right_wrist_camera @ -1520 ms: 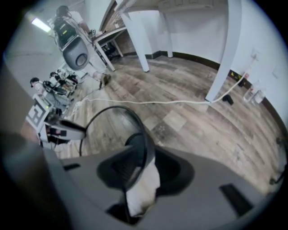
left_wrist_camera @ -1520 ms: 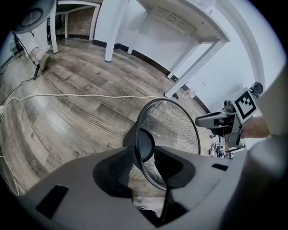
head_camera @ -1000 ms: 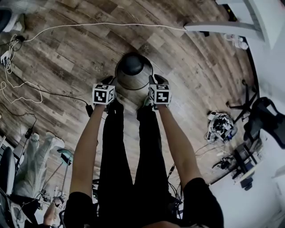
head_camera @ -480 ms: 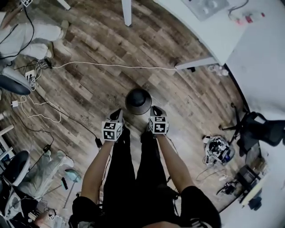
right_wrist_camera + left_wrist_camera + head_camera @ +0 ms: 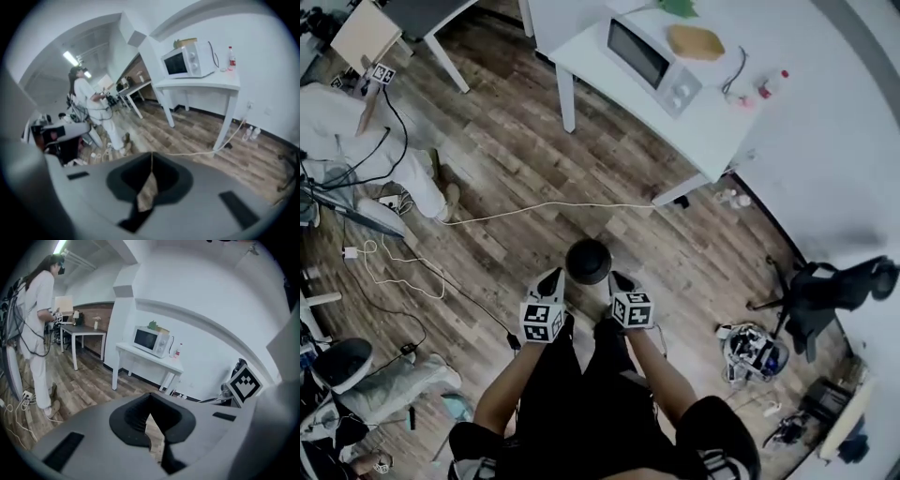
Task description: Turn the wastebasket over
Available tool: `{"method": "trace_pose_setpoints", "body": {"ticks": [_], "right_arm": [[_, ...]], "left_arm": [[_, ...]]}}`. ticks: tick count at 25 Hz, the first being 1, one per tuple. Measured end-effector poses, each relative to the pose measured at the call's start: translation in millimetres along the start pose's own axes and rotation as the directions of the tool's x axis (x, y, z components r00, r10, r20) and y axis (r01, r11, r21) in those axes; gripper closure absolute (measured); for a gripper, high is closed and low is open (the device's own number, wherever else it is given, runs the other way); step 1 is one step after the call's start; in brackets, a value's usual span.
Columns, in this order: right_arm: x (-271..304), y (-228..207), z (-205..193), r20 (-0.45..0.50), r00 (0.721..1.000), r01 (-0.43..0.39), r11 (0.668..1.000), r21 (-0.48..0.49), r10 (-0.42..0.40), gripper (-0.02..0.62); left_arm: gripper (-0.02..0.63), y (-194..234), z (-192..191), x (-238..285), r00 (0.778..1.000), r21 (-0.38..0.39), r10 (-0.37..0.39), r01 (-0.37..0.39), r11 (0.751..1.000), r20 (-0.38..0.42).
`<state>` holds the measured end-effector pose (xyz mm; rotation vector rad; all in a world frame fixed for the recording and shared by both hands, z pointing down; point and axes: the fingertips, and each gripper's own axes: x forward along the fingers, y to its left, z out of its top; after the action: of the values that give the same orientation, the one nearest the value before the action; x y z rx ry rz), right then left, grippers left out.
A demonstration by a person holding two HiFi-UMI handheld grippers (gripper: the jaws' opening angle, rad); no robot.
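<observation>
Looks pretty much done: wastebasket (image 5: 588,261) stands at 12 o'clock, left gripper (image 5: 551,278) and right gripper (image 5: 617,279) both pinched together, empty.

White table (image 5: 722,131) with a microwave (image 5: 649,54) and bottle (image 5: 772,84) sits well ahead of the right gripper (image 5: 619,279); a white cable (image 5: 544,204) crosses the floor (image 5: 506,141) between them.

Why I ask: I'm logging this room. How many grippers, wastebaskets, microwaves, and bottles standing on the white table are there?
Grippers: 2 (left gripper, right gripper)
Wastebasket: 1
Microwave: 1
Bottle on the white table: 1
Total: 5
</observation>
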<state>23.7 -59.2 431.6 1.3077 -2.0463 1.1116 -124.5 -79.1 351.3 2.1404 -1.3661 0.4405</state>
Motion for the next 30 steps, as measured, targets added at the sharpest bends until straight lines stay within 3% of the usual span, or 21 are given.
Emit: {"method": "trace_pose_setpoints", "body": {"ticks": [3, 8, 15, 22, 30], "right_arm": [[-35.3, 17.4, 37.7, 0.095, 0.995, -0.037, 0.999, 0.020, 0.035, 0.561], [-100.3, 43.8, 99.5, 0.249, 0.966, -0.061, 0.997, -0.044, 0.070, 0.563], [-177.6, 75.7, 153.1, 0.406, 0.907, -0.067, 0.991, -0.116, 0.109, 0.563], [-225.4, 112.3, 147.8, 0.495, 0.852, -0.078, 0.976, -0.206, 0.172, 0.563], [-233.9, 119.2, 128.0, 0.470, 0.863, -0.077, 0.967, -0.241, 0.185, 0.563]], "left_arm": [[0.571, -13.6, 40.2, -30.4, 0.999, 0.056, 0.000, -0.003, 0.998, 0.048], [0.571, -30.3, 94.3, -80.5, 0.987, 0.086, 0.034, -0.048, 0.995, 0.158], [0.571, -52.1, 161.7, -134.5, 0.943, 0.101, 0.058, -0.096, 0.990, 0.327], [0.571, -79.4, 180.5, -176.3, 0.897, 0.152, 0.044, -0.122, 0.981, 0.440], [0.571, -93.3, 163.8, -175.6, 0.898, 0.171, 0.033, -0.119, 0.978, 0.440]]}}
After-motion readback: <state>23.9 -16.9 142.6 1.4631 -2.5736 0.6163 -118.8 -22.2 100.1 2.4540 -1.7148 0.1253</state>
